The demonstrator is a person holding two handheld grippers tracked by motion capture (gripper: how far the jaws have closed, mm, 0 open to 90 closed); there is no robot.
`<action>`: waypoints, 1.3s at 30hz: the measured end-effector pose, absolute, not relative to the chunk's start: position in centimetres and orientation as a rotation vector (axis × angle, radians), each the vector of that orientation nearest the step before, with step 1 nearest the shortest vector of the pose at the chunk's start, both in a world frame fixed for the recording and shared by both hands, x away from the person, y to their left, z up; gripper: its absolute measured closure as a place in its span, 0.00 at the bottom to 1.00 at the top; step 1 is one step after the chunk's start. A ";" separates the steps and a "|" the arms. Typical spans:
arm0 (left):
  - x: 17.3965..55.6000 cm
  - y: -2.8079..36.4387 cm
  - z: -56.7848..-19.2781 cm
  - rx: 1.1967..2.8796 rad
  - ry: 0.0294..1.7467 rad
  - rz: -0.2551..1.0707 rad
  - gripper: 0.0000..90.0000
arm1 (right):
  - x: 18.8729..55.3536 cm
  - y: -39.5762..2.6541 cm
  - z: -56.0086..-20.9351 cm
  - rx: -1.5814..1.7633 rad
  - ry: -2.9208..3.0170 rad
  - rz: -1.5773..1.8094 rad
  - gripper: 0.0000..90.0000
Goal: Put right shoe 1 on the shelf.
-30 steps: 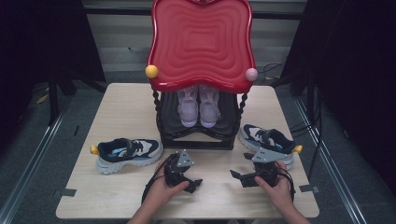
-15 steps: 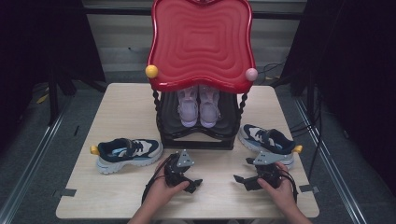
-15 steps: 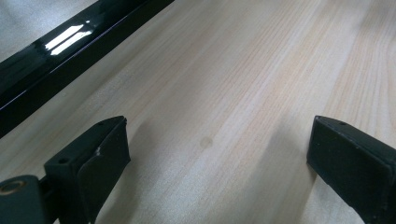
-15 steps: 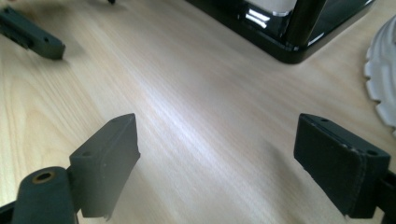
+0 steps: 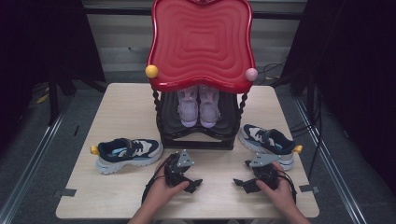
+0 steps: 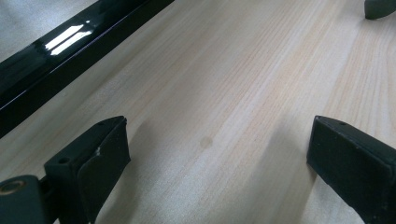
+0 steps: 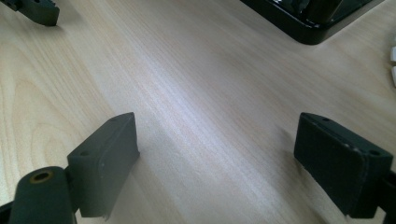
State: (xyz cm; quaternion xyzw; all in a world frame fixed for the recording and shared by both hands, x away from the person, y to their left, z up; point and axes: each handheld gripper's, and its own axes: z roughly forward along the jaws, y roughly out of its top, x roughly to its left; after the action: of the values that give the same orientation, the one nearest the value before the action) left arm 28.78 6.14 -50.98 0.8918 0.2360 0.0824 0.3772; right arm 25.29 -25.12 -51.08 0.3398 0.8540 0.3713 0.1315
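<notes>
Left navy sneaker [image 5: 127, 153] is lying on the table [image 5: 116, 107] off to the outer left of the left gripper [image 5: 192, 185] and slightly ahead, well apart, long axis running side to side, toe pointing inward toward the black shoe rack [image 5: 196, 140]. Left gripper is resting low on the wood, jaws spread wide, nothing between them, aiming toward the right gripper [image 5: 243, 183]. Right gripper is sitting the same way, jaws apart and empty. Right navy sneaker [image 5: 267, 142] is lying just ahead of it and slightly outward, near, angled diagonally. Judging each hand nearer its own shoe; right one closer. 2 lilac sneakers [image 5: 198, 103] are sitting on the rack.
</notes>
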 end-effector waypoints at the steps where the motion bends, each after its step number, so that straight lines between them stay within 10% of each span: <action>1: 28.8 6.1 -51.0 2.280 0.603 0.210 0.06 | 25.3 -25.1 -51.1 0.987 2.479 1.078 0.14; 39: 28.3 7.4 -48.6 2.399 0.602 0.135 0.20 | 25.4 -25.2 -51.1 0.981 2.485 1.075 0.14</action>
State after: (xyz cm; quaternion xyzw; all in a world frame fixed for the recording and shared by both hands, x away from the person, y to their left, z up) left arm 28.30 7.43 -48.55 0.9156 0.2296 0.0516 0.3261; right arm 25.35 -25.16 -51.07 0.3377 0.8555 0.3702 0.1305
